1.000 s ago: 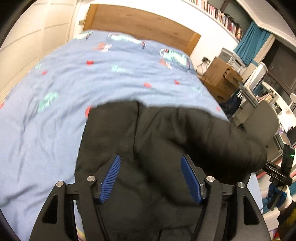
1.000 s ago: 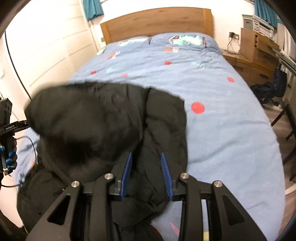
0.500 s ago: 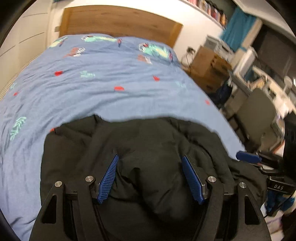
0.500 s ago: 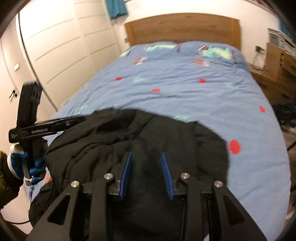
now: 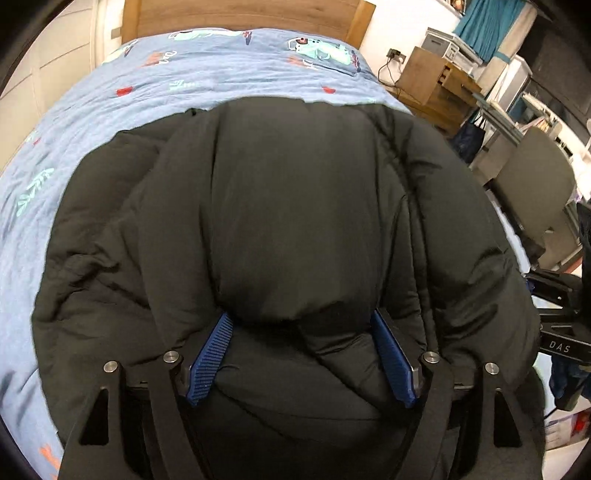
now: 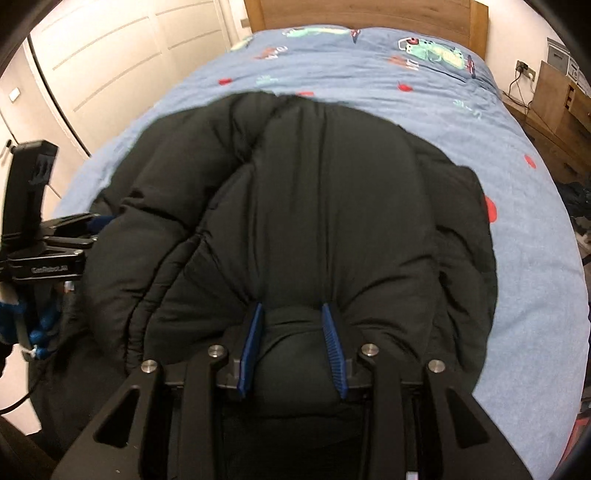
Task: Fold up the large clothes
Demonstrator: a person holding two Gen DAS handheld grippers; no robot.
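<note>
Right now a black padded jacket (image 5: 288, 206) lies heaped on the near part of a bed, spread over a blue duvet (image 5: 110, 96) printed with small red and teal figures, and both grippers are buried in its near edge. Seen from the left wrist, the left gripper (image 5: 301, 354) has a thick roll of the jacket between its blue ribbed pads (image 5: 208, 360); the jaws are opening, and the fabric bulges between them and over their tips (whether the pads still press on it cannot be told for certain). Seen from the right wrist, the right gripper (image 6: 293, 347) stands much narrower, its two blue pads (image 6: 332, 347) pinched on a rounded fold of the same jacket, with creases fanning out from the grip. The jacket's bulk mounds up ahead of both grippers, toward a wooden headboard (image 6: 369, 14). At the left edge of the right wrist view the other gripper's black frame shows beside the jacket, with a blue-gloved hand (image 6: 22, 325) below it. Pale wardrobe doors (image 6: 122, 62) stand to the left of the bed, and a wooden chest (image 5: 436, 85) and a grey chair (image 5: 532, 192) to its right.
</note>
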